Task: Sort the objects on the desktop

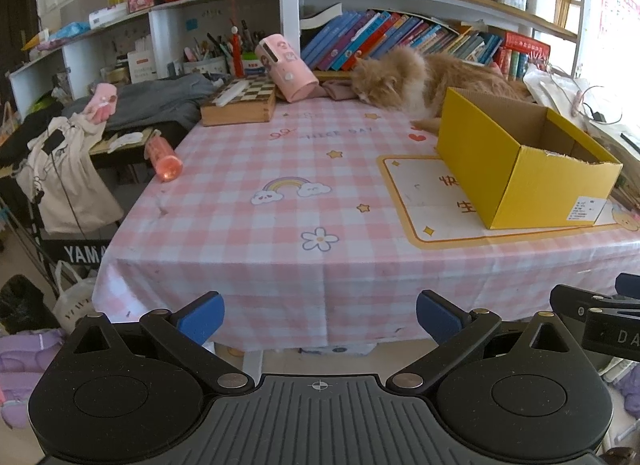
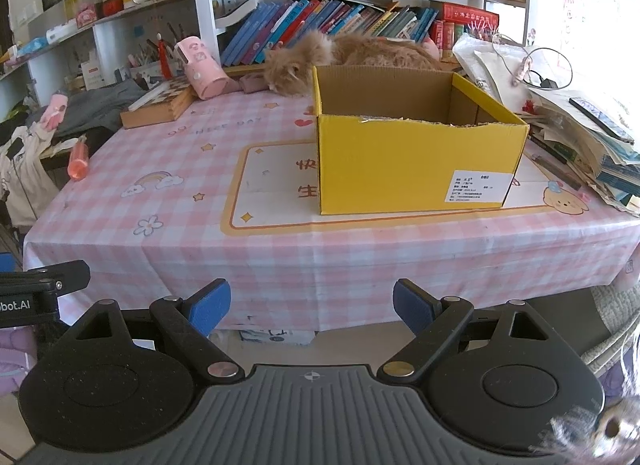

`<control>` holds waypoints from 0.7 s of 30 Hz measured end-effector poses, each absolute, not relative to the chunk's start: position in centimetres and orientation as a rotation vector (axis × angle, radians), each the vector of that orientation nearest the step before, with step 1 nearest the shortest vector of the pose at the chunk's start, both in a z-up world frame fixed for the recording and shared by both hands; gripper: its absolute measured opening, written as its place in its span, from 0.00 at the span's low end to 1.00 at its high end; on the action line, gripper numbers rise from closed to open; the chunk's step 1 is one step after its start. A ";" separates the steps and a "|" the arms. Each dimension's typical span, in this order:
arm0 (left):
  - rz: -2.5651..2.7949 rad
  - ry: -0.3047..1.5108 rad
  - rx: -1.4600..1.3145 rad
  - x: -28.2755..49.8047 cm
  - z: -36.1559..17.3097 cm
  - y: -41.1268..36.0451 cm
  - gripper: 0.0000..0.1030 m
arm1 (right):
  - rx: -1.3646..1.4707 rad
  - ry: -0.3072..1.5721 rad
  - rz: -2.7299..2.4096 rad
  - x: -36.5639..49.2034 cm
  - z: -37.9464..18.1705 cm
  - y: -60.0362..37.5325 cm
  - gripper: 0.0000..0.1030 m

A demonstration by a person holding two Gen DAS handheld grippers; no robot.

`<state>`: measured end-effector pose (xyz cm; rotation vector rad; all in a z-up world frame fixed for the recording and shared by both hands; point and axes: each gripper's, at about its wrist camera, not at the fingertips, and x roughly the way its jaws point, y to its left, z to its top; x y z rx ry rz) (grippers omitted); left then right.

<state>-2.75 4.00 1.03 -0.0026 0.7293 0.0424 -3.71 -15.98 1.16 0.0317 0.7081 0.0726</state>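
Note:
An open yellow cardboard box (image 1: 524, 161) stands on the right of the pink checked tablecloth (image 1: 260, 225); it also shows in the right wrist view (image 2: 416, 161), and what I see of its inside is empty. A pink bottle (image 1: 163, 156) lies at the table's left edge, also in the right wrist view (image 2: 78, 160). A pink cylinder case (image 1: 285, 67) and a wooden chess box (image 1: 239, 102) sit at the back left. My left gripper (image 1: 320, 317) and right gripper (image 2: 312, 307) are both open and empty, held in front of the table's near edge.
An orange cat (image 1: 416, 79) lies at the back behind the box. Stacked books and papers (image 2: 592, 137) crowd the right edge. Shelves of books stand behind. Clothes (image 1: 64, 177) hang left of the table.

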 end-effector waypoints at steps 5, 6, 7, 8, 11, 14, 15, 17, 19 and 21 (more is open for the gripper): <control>0.039 0.731 -0.001 -2.7 1.0 4.0 1.00 | 0.030 0.710 0.072 -3.6 1.2 -16.0 0.85; 0.038 0.731 -0.001 -2.6 1.0 4.0 1.00 | 0.030 0.711 0.072 -3.6 1.2 -16.0 0.85; 0.037 0.731 -0.001 -2.6 1.0 4.0 1.00 | 0.030 0.710 0.072 -3.6 1.2 -15.9 0.85; 0.039 0.731 -0.001 -2.6 1.0 4.0 1.00 | 0.031 0.710 0.072 -3.6 1.2 -16.0 0.86; 0.041 0.736 0.002 -2.5 0.8 3.9 1.00 | 0.030 0.711 0.072 -3.6 1.2 -16.0 0.86; 0.044 0.739 0.003 -2.3 0.7 3.9 1.00 | 0.030 0.711 0.072 -3.5 1.2 -15.9 0.86; 0.044 0.740 0.002 -2.2 0.7 4.0 1.00 | 0.030 0.713 0.072 -3.5 1.1 -15.9 0.86; 0.044 0.741 0.000 -2.2 0.7 4.1 1.00 | 0.030 0.715 0.073 -3.4 1.0 -15.9 0.86; 0.044 0.743 -0.005 -2.1 0.6 4.1 1.00 | 0.029 0.719 0.074 -3.3 0.9 -15.9 0.86; 0.042 0.744 -0.015 -2.1 0.6 4.3 1.00 | 0.028 0.721 0.075 -3.1 0.8 -16.0 0.86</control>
